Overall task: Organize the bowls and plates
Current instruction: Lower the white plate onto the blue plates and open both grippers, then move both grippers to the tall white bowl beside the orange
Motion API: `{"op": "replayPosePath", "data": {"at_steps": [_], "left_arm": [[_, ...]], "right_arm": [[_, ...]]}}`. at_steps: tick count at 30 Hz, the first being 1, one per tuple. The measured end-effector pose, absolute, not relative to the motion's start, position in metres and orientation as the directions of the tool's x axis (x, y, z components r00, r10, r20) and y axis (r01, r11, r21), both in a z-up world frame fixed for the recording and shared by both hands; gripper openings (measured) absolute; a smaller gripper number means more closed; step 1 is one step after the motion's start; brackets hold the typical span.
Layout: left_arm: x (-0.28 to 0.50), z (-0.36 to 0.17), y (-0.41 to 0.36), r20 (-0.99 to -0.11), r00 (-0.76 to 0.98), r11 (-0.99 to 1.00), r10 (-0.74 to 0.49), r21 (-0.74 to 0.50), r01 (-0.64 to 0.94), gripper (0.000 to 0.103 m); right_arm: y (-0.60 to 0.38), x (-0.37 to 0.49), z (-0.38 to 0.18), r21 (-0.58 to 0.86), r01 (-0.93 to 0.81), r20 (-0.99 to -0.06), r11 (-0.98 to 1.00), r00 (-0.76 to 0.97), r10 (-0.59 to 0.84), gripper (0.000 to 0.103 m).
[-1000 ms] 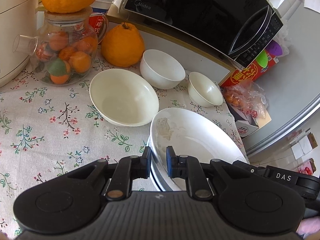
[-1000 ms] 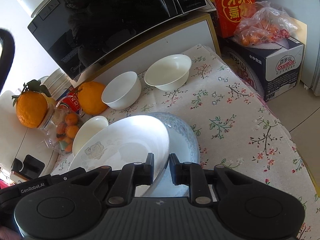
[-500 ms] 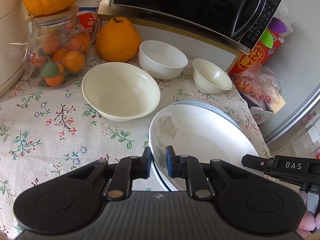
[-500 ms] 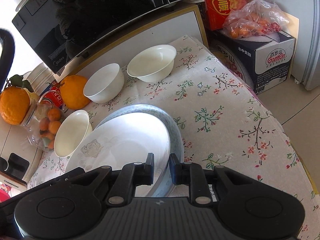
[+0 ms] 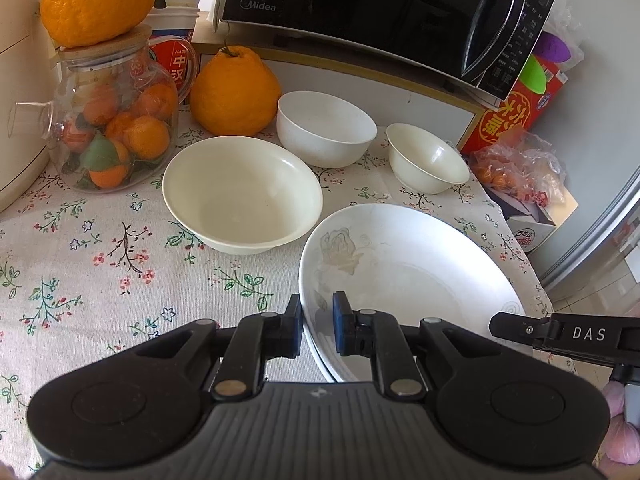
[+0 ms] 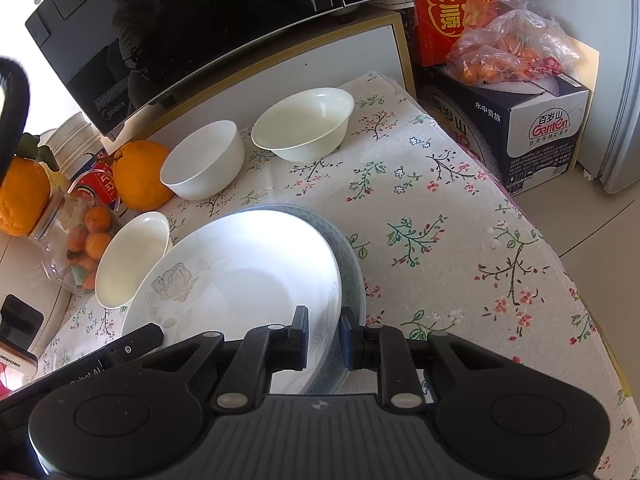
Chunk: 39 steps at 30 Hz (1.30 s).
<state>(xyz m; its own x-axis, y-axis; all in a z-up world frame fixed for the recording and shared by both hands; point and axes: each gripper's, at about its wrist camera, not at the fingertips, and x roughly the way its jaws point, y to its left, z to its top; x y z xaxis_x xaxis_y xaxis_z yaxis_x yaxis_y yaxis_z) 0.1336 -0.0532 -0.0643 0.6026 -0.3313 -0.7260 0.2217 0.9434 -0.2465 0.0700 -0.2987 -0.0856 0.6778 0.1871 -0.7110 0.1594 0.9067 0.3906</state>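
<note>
A white plate with a rose print (image 5: pixel 408 264) (image 6: pixel 240 276) lies on top of a blue-rimmed plate (image 6: pixel 348 256) on the floral tablecloth. My left gripper (image 5: pixel 316 326) is shut on the white plate's near left rim. My right gripper (image 6: pixel 324 334) is shut on the plate's right rim, over the blue-rimmed plate's edge. A large cream bowl (image 5: pixel 242 196) (image 6: pixel 132 256) stands left of the plates. A white bowl (image 5: pixel 326 134) (image 6: pixel 202 160) and a small cream bowl (image 5: pixel 426 164) (image 6: pixel 304 124) stand behind.
A black microwave (image 5: pixel 380 12) sits on a shelf at the back. A glass jar of tangerines (image 5: pixel 112 120) and a big orange fruit (image 5: pixel 234 92) stand at the back left. A cardboard box (image 6: pixel 508 116) and a bag of fruit (image 6: pixel 508 48) lie beyond the table's right edge.
Both grippers have lowered the white plate onto the blue-rimmed plate, from tilted to nearly level. The bowls have not moved.
</note>
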Motion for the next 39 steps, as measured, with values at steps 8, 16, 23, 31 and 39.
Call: {"op": "replayPosePath", "data": {"at_steps": [8, 16, 23, 31, 39], "left_arm": [[0.126, -0.065, -0.069, -0.723, 0.636, 0.956, -0.269, -0.121, 0.268, 0.018], [0.124, -0.064, -0.076, -0.718, 0.656, 0.96, -0.235, -0.064, 0.274, 0.022], [0.123, -0.062, -0.071, -0.718, 0.654, 0.963, -0.238, -0.085, 0.257, 0.027], [0.126, -0.062, -0.064, -0.729, 0.635, 0.962, -0.255, -0.128, 0.24, 0.034], [0.123, -0.058, -0.057, -0.745, 0.616, 0.964, -0.258, -0.153, 0.219, 0.054]], "right_arm": [[-0.294, 0.07, -0.08, 0.339, 0.162, -0.717, 0.927, 0.683, 0.143, 0.015], [-0.293, 0.071, -0.078, 0.334, 0.179, -0.724, 0.925, 0.677, 0.13, 0.017], [-0.295, 0.069, -0.073, 0.355, 0.201, -0.716, 0.913, 0.686, 0.128, 0.027], [-0.296, 0.068, -0.069, 0.365, 0.189, -0.703, 0.912, 0.698, 0.136, 0.042], [-0.29, 0.065, -0.066, 0.349, 0.168, -0.699, 0.922, 0.702, 0.136, 0.057]]}}
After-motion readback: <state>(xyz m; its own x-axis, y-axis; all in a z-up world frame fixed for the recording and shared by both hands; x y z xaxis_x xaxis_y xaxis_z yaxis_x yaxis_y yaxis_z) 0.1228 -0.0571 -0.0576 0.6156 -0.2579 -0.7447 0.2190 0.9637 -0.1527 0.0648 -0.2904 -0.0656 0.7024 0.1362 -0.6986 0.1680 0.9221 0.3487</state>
